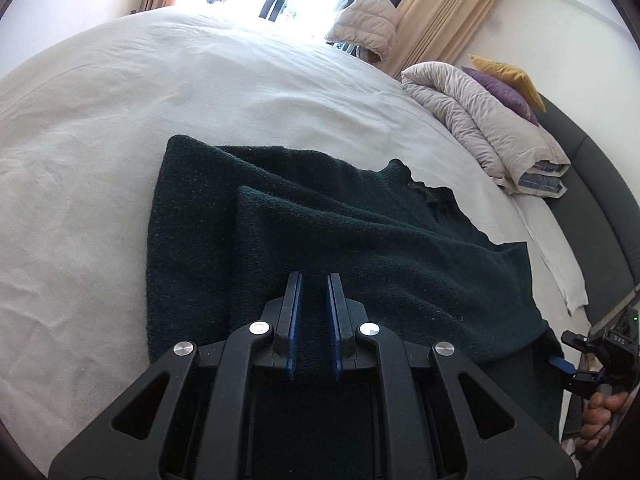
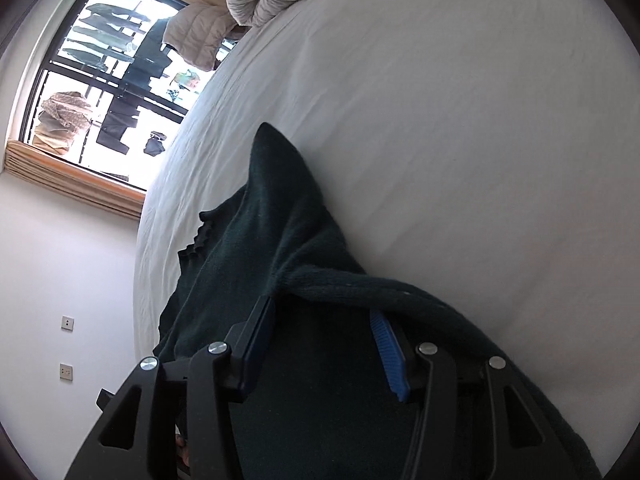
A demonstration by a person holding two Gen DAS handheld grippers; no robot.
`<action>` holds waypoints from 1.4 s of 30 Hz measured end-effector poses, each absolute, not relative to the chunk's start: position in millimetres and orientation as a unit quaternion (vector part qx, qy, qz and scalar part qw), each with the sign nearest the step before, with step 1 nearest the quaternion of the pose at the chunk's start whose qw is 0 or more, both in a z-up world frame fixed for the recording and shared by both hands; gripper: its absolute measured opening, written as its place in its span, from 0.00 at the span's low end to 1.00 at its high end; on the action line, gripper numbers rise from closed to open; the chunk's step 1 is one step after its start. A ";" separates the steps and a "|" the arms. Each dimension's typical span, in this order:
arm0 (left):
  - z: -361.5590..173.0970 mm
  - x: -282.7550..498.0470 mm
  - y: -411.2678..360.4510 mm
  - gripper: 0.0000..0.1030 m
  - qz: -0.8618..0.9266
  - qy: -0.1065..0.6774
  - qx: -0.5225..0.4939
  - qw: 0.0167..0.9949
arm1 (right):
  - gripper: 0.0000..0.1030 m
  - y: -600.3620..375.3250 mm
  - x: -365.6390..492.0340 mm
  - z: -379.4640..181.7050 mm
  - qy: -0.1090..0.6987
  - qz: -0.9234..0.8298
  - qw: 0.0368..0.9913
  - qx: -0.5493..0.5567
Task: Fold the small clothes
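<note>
A dark green knit sweater (image 1: 320, 216) lies partly folded on the white bed sheet (image 1: 100, 160), its near hem cut off by the frame; the left gripper (image 1: 314, 280) is pinched narrow on a fold of the knit, which runs between its blue pads. The right gripper (image 2: 324, 316) stands apart over the sweater, pads not pressing; a twisted roll of knit lies across its tips, hiding what lies beneath; a rolled duvet (image 1: 480, 120) sits far off.

The letters "DAS" stand on the right gripper (image 1: 570, 360), at the frame's right edge
</note>
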State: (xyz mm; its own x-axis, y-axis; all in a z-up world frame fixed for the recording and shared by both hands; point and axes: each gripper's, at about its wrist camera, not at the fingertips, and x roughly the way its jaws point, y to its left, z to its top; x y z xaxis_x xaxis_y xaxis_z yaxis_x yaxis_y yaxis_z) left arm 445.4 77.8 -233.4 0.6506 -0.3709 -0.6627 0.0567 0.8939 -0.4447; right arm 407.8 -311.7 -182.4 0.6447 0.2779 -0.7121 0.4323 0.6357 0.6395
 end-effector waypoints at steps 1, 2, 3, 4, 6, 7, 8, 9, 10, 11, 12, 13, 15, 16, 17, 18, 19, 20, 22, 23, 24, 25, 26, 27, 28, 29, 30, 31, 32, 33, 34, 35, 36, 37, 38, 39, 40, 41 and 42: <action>-234.2 445.1 78.7 0.11 -0.122 0.398 -0.200 0.887 | 0.52 -312.7 408.6 -177.7 0.410 -0.046 0.807 0.422; -235.0 444.6 78.5 0.11 -0.122 0.396 -0.200 0.888 | 0.52 -311.9 413.7 -170.6 0.401 -0.038 0.814 0.419; -235.3 444.5 78.6 0.11 -0.123 0.394 -0.200 0.889 | 0.52 -309.9 420.2 -165.8 0.393 -0.021 0.819 0.417; -235.7 444.4 78.7 0.11 -0.123 0.393 -0.200 0.889 | 0.52 -305.8 430.0 -162.0 0.390 -0.003 0.822 0.415; -237.1 444.4 79.3 0.11 -0.124 0.391 -0.204 0.889 | 0.52 -292.9 452.5 -153.5 0.377 0.043 0.834 0.400; -237.9 444.5 80.2 0.11 -0.126 0.390 -0.207 0.888 | 0.52 -285.6 464.9 -148.9 0.372 0.066 0.838 0.392; -238.4 443.9 81.6 0.11 -0.128 0.389 -0.210 0.888 | 0.52 -277.9 477.5 -145.2 0.374 0.088 0.838 0.387; -239.0 443.7 82.8 0.11 -0.129 0.388 -0.212 0.888 | 0.52 -271.7 488.7 -144.1 0.392 0.093 0.833 0.379; -239.5 444.1 83.5 0.11 -0.130 0.387 -0.214 0.887 | 0.51 -267.7 494.6 -141.5 0.402 0.085 0.831 0.375; -239.7 442.5 85.5 0.11 -0.131 0.387 -0.216 0.887 | 0.51 -267.4 495.7 -137.3 0.392 0.085 0.835 0.377; -240.4 442.8 86.0 0.11 -0.132 0.386 -0.217 0.887 | 0.51 -267.5 495.4 -133.3 0.378 0.090 0.841 0.378; -240.8 442.5 86.5 0.11 -0.132 0.385 -0.218 0.887 | 0.51 -267.0 496.3 -132.4 0.370 0.095 0.843 0.379; -240.9 442.2 86.9 0.11 -0.132 0.384 -0.218 0.887 | 0.51 -263.4 503.8 -141.5 0.378 0.117 0.835 0.382; -240.9 442.1 87.3 0.11 -0.133 0.384 -0.219 0.887 | 0.51 -262.4 506.9 -150.6 0.392 0.119 0.826 0.387; -241.1 442.2 87.8 0.11 -0.134 0.383 -0.220 0.887 | 0.51 -263.2 507.2 -161.6 0.410 0.107 0.814 0.396; -241.2 442.3 88.3 0.11 -0.135 0.383 -0.222 0.887 | 0.51 -265.4 505.1 -171.3 0.422 0.100 0.804 0.408; -241.3 441.9 89.1 0.11 -0.135 0.382 -0.223 0.886 | 0.51 -267.0 500.1 -180.1 0.424 0.103 0.796 0.419; -241.4 441.8 89.7 0.12 -0.137 0.381 -0.225 0.886 | 0.51 -268.4 494.1 -187.3 0.424 0.102 0.795 0.422; -242.1 440.5 92.9 0.12 -0.142 0.378 -0.234 0.885 | 0.51 -272.2 482.7 -201.0 0.437 0.082 0.801 0.401; -242.4 440.8 94.0 0.12 -0.143 0.377 -0.238 0.884 | 0.41 -276.9 479.5 -207.3 0.440 0.068 0.805 0.392; -242.3 440.8 94.3 0.12 -0.144 0.377 -0.240 0.883 | 0.33 -283.8 476.0 -212.7 0.436 0.058 0.811 0.385; -241.9 440.6 94.2 0.12 -0.145 0.375 -0.241 0.883 | 0.09 -292.7 473.9 -219.0 0.432 0.046 0.814 0.385; -241.0 439.3 94.4 0.12 -0.149 0.372 -0.244 0.883 | 0.00 -303.5 472.3 -224.9 0.429 0.036 0.810 0.399; -240.8 438.8 95.0 0.12 -0.151 0.371 -0.246 0.882 | 0.00 -312.3 471.2 -229.4 0.418 0.037 0.806 0.417; -239.9 437.7 96.1 0.12 -0.154 0.370 -0.249 0.882 | 0.00 -317.5 470.6 -228.8 0.410 0.033 0.813 0.413; -238.7 436.5 97.3 0.12 -0.156 0.367 -0.252 0.881 | 0.00 -319.5 470.6 -223.9 0.401 0.021 0.829 0.389; -237.4 435.3 98.1 0.12 -0.158 0.365 -0.255 0.882 | 0.00 -320.8 470.4 -218.1 0.393 -0.003 0.847 0.358; -236.4 433.9 98.3 0.12 -0.161 0.362 -0.258 0.881 | 0.00 -324.5 470.9 -215.7 0.388 -0.028 0.856 0.341; -235.4 432.3 99.0 0.13 -0.163 0.358 -0.262 0.881 | 0.00 -332.6 471.4 -216.8 0.392 -0.070 0.856 0.331; -234.8 430.9 99.8 0.13 -0.170 0.354 -0.268 0.880 | 0.00 -343.9 470.3 -220.5 0.384 -0.077 0.852 0.348; -234.9 429.2 100.8 0.17 -0.178 0.351 -0.275 0.877 | 0.00 -356.1 470.9 -224.8 0.382 -0.073 0.844 0.368; -234.1 427.7 101.3 0.23 -0.186 0.348 -0.281 0.875 | 0.00 -363.2 470.3 -224.1 0.384 -0.074 0.839 0.377; -233.8 426.6 100.1 0.25 -0.193 0.346 -0.281 0.874 | 0.00 -363.5 468.6 -217.4 0.389 -0.079 0.840 0.370; -232.8 425.8 98.4 0.29 -0.197 0.344 -0.278 0.875 | 0.09 -360.5 464.7 -208.4 0.391 -0.075 0.843 0.362; -232.2 425.5 96.1 0.34 -0.199 0.344 -0.273 0.876 | 0.17 -353.8 460.6 -198.5 0.388 -0.052 0.845 0.364; -231.9 425.9 93.6 0.37 -0.203 0.345 -0.269 0.876 | 0.25 -344.5 455.4 -190.6 0.389 -0.018 0.842 0.373; -231.1 426.1 91.1 0.41 -0.206 0.345 -0.265 0.877 | 0.48 -334.3 447.6 -186.5 0.392 0.019 0.833 0.391; -230.6 426.2 88.6 0.41 -0.204 0.346 -0.258 0.879 | 0.65 -321.7 441.2 -182.5 0.390 0.055 0.822 0.411; -230.4 426.4 86.9 0.42 -0.203 0.346 -0.255 0.880 | 0.69 -310.9 434.3 -182.5 0.387 0.086 0.811 0.430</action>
State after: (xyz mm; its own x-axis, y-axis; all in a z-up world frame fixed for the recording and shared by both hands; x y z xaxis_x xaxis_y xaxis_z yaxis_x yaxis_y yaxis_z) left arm 426.4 86.9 -230.4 0.6779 -0.5334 -0.5058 0.1805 0.7878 -0.5889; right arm 434.3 -310.9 -182.5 0.6853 0.4729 -0.5539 0.1928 0.6156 0.7641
